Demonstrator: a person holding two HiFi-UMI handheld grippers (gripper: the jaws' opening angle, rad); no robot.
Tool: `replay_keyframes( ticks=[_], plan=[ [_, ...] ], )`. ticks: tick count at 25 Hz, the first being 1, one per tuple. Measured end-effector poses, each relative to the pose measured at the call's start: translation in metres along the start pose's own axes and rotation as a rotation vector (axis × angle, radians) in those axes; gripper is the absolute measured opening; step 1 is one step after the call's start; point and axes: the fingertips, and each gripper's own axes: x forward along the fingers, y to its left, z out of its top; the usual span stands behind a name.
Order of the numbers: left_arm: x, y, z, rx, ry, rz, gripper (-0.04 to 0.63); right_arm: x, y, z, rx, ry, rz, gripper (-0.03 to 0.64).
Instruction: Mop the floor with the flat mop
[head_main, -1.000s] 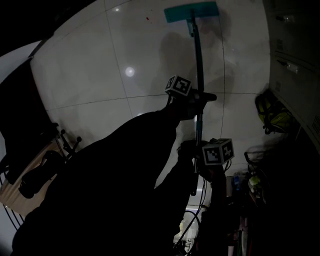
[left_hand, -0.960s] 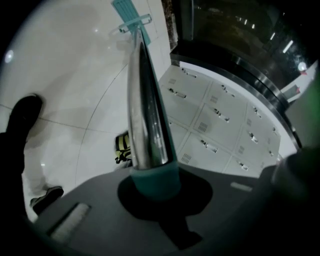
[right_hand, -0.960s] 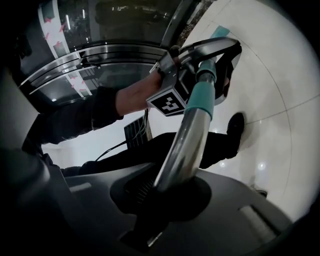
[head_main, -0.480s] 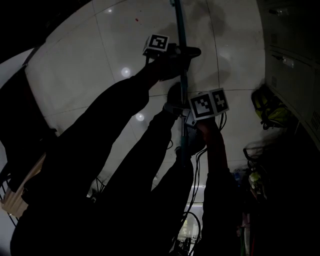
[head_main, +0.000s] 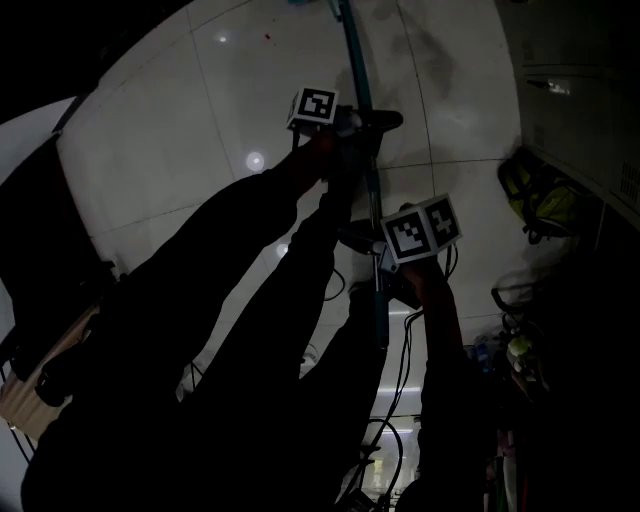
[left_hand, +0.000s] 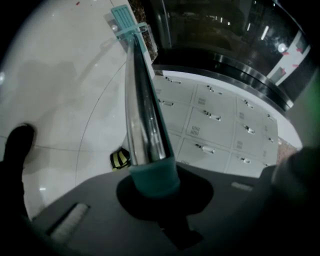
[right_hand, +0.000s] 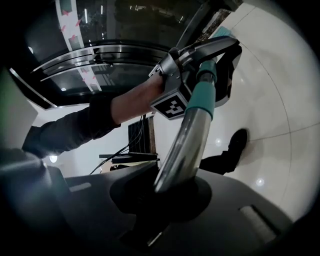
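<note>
Gripping the flat mop with both claws. Your left gripper, upper centre of the head view, is clenched on the pole. Your right gripper, centre-right and closer to your body, is clenched on it lower down. Each gripper view shows the shaft filling the gap between closed jaws. The left pair sits at a teal collar.

Long axis: the pole runs from the top edge of the head view down and slightly right, and it ends just below the right gripper. It is a steep line pointing away from you.

Mop head: cut off at the top edge of the head view. In the left gripper view it sits upper left, apparently flat on the pale tiled floor. It is dead ahead along the pole and well apart from the jaws. Lockers stand to the right in that frame.

Judgement: your left gripper is nearer the head, so it steers, while your right drives from the tail end. The next stroke probably runs along the pole's own line, so push or pull lengthwise and keep the head flat.
</note>
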Motion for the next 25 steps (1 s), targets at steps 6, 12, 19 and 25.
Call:
replay_keyframes(
  ticks=[6, 12, 19, 25],
  plan=[
    [0.014, 0.029, -0.178, -0.041, 0.005, -0.003, 0.041, -0.012, 0.006, -0.181, 0.011, 0.033, -0.013, 0.072],
    [0.027, 0.077, -0.35, -0.076, 0.069, 0.023, 0.041, -0.012, -0.001, -0.354, 0.043, 0.078, -0.031, 0.072],
    [0.036, 0.13, -0.479, -0.156, 0.122, 0.055, 0.043, -0.006, -0.01, -0.478, 0.1, 0.084, 0.0, 0.078],
    [0.036, 0.164, -0.524, -0.206, 0.133, 0.1, 0.044, 0.0, -0.021, -0.52, 0.128, 0.09, 0.022, 0.078]
  ],
)
